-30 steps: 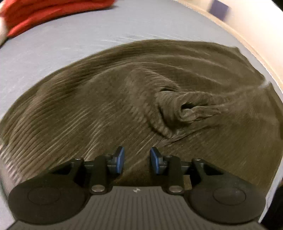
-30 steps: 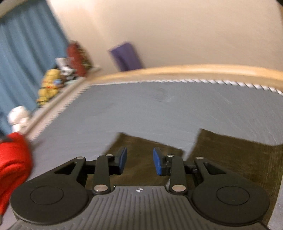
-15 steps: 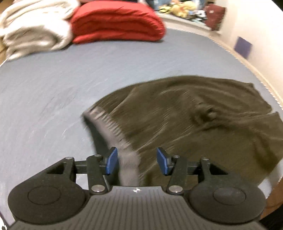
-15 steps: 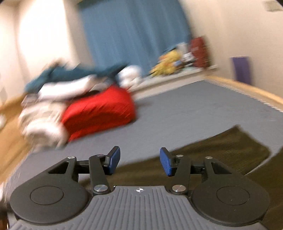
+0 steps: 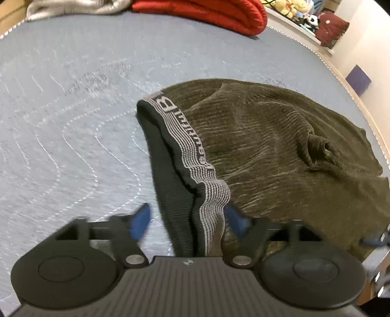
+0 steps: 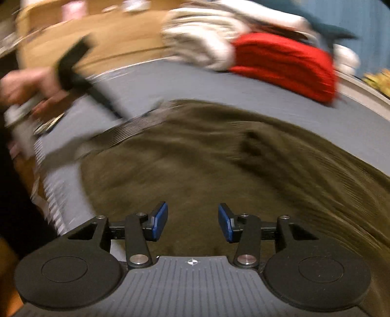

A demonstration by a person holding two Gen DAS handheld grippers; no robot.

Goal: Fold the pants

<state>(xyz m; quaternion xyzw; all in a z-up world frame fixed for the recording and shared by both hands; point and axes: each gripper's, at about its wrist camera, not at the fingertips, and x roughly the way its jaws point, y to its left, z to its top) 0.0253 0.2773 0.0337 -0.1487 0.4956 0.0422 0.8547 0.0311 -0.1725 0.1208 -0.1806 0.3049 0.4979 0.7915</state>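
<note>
Left wrist view: I look forward and down along the left gripper [image 5: 187, 220], close over the waistband [image 5: 195, 158] of the pants [image 5: 280, 146], which runs up between my fingers.
Left view beyond the tool: grey bed cover [image 5: 73, 97] ahead, red bundle [image 5: 207, 12] at the far edge.
Right wrist view: I look forward along the right gripper [image 6: 192, 223], low over the pants [image 6: 219, 158]; badly blurred.
Shared: pants, waistband [image 6: 131, 126], bed cover [image 6: 219, 85], red bundle [image 6: 285, 63].
Cross-sight: the left gripper [image 6: 80, 73] shows ahead-left of my right tool.
</note>
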